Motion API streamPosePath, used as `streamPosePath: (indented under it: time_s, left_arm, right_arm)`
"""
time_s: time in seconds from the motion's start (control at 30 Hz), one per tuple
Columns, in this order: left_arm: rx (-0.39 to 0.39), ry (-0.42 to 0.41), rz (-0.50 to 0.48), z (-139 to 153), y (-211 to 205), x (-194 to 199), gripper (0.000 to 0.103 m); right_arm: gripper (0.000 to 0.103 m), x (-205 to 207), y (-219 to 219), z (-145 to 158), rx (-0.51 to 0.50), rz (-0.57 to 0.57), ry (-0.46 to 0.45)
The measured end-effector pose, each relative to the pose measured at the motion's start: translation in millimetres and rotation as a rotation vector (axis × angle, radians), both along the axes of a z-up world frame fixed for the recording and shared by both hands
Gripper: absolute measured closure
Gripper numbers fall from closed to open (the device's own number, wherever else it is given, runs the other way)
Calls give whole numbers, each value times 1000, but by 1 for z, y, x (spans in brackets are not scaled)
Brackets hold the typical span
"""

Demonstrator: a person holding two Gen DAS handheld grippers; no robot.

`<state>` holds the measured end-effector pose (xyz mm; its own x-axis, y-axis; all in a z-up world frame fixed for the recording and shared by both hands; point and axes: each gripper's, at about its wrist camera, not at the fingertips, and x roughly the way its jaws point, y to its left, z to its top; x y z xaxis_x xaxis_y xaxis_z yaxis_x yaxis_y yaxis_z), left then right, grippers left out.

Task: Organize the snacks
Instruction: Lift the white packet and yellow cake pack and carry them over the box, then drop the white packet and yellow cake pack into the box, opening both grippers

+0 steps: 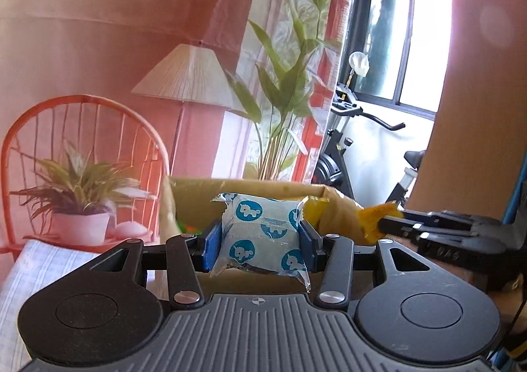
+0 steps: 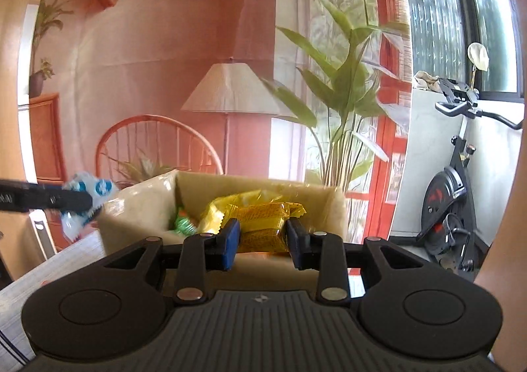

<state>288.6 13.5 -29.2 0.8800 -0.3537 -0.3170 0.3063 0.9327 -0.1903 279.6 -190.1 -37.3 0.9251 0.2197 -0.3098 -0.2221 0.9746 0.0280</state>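
Both grippers are loaded over the cardboard box. A blue-and-white packet is clamped between the pads of the left gripper, held in the air just short of the box's near rim. A yellow packet is pinched in the right gripper, above the opening. Inside, a yellow bag and a green packet are already stowed. Part of the sorting looks done; these two drops remain, and anything beyond them cannot be told.
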Motion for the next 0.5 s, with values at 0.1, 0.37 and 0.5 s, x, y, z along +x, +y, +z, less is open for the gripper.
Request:
streamPosePath:
  time_s: [0.1,0.37,0.5]
  left_arm:
    - [24,19,11,6,-9,26,51]
    - [112,96,23,-8,-23,74,49]
    - [145,105,-10,-13,-29,83,41]
  right_arm:
    - [69,26,0,-2,-18,-13,28]
    - [68,60,0,-16,-49,-66,112]
    - [64,64,-1,-19,-51,-73,132]
